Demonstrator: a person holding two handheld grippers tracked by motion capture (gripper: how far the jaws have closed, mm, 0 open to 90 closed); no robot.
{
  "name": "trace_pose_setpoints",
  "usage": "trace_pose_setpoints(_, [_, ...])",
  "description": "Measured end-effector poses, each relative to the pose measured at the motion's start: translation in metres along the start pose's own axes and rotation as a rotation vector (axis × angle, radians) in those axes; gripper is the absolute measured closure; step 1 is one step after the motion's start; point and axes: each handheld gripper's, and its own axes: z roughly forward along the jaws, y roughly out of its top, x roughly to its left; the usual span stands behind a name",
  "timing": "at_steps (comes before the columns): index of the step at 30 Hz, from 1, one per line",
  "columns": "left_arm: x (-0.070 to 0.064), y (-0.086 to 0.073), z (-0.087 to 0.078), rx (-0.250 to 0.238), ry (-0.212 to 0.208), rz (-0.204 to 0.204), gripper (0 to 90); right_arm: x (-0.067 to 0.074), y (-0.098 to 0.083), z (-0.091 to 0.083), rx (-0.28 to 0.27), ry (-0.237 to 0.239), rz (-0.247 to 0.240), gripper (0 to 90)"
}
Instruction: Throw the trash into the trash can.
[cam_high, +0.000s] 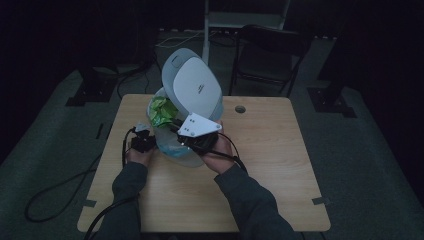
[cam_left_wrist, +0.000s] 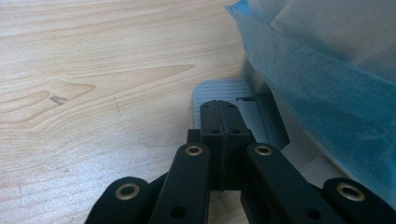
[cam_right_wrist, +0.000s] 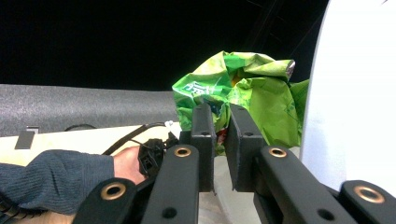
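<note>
A grey pedal bin stands on the table with its lid (cam_high: 195, 85) raised and a blue liner bag (cam_high: 172, 149) hanging over its rim. A crumpled green wrapper (cam_high: 161, 111) sits at the bin's mouth. My right gripper (cam_high: 175, 127) reaches in from the right, and in the right gripper view its jaws (cam_right_wrist: 220, 109) stand narrowly apart, pinching the green wrapper (cam_right_wrist: 252, 84) beside the white lid (cam_right_wrist: 355, 93). At the bin's left foot my left gripper (cam_high: 142, 142) is shut, its joined tips (cam_left_wrist: 219, 103) resting on the ribbed grey pedal (cam_left_wrist: 212, 88) under the liner bag (cam_left_wrist: 327, 93).
The wooden table (cam_high: 270, 165) has a cable hole (cam_high: 240, 109) right of the bin. A black chair (cam_high: 270, 45) stands behind the table. Cables trail over the floor at the left (cam_high: 60, 195). The person's left hand (cam_right_wrist: 126, 163) shows in the right gripper view.
</note>
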Motion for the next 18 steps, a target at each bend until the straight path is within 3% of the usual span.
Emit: trace_pose_setpoints(18, [0.0,0.0,0.0,-0.001,0.0,-0.001,90.0,0.0027,-0.0014,0.001,0.038,-0.059,-0.036,81.9])
